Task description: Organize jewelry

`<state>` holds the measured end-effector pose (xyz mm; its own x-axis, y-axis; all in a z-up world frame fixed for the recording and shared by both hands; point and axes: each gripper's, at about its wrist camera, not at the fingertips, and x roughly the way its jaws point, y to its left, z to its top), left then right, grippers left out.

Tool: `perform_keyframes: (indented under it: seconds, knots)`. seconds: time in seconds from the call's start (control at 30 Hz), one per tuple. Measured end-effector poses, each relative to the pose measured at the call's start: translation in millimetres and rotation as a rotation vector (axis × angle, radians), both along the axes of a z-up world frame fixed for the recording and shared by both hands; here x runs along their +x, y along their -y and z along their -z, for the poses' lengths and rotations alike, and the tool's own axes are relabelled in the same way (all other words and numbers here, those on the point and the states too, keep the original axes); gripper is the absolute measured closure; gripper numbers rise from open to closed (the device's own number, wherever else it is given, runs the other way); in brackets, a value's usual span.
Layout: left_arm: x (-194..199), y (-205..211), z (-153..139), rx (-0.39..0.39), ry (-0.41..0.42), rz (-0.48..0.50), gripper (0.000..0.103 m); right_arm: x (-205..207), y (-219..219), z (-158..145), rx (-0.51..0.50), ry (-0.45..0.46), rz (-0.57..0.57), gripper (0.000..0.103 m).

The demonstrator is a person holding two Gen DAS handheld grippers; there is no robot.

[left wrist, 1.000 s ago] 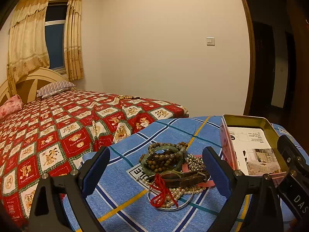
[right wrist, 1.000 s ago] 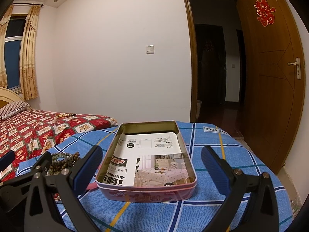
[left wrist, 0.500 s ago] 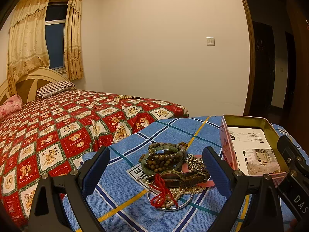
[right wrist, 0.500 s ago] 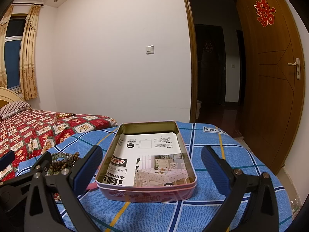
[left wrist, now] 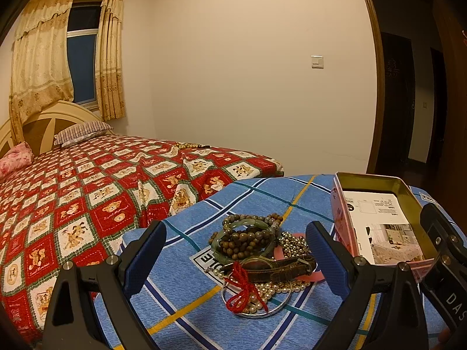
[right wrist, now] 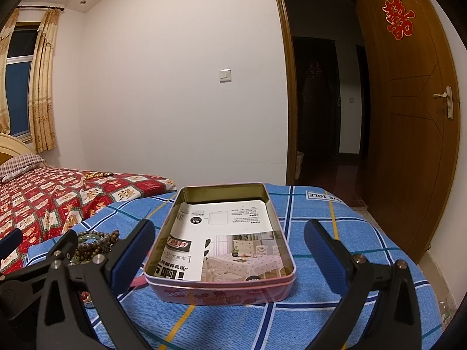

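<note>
A pile of jewelry (left wrist: 256,259) lies on the blue checked tablecloth (left wrist: 181,300): a brown bead bracelet (left wrist: 243,237), a green bangle, a brown leather strap (left wrist: 280,269), a pearl string and a red cord (left wrist: 243,291). My left gripper (left wrist: 236,258) is open, its fingers either side of the pile, just above it. A pink tin (right wrist: 221,288) lined with printed paper stands to the right of the pile; it also shows in the left wrist view (left wrist: 340,221). My right gripper (right wrist: 229,255) is open, its fingers either side of the tin's near end.
A bed with a red patterned cover (left wrist: 73,198) stands left of the table, with a bead string (left wrist: 189,145) on it. A white wall lies ahead. An open wooden door (right wrist: 408,134) and dark doorway are to the right.
</note>
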<state>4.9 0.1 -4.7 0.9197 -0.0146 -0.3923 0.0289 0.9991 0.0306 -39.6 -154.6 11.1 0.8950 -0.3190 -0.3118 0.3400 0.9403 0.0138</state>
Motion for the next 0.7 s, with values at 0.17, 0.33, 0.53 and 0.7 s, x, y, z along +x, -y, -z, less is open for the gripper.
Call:
perform_keyframes:
  seconds: [0.17,0.33,0.53,0.7]
  knots:
    - [1,1,0,-0.004,-0.010,0.012,0.007,0,0,0,0.003,-0.001,-0.001,0.000]
    - [2,-1,0,-0.015,-0.024,0.011,0.007,0,2,0,0.006,-0.002,0.002,0.000]
    - [4,-9,1,-0.056,-0.046,0.007,0.007,0,1,0,0.004,-0.004,-0.003,0.000]
    - [7,-36,-5,-0.077,-0.090,-0.008,0.007,2,0,3,0.011,-0.030,-0.028,0.000]
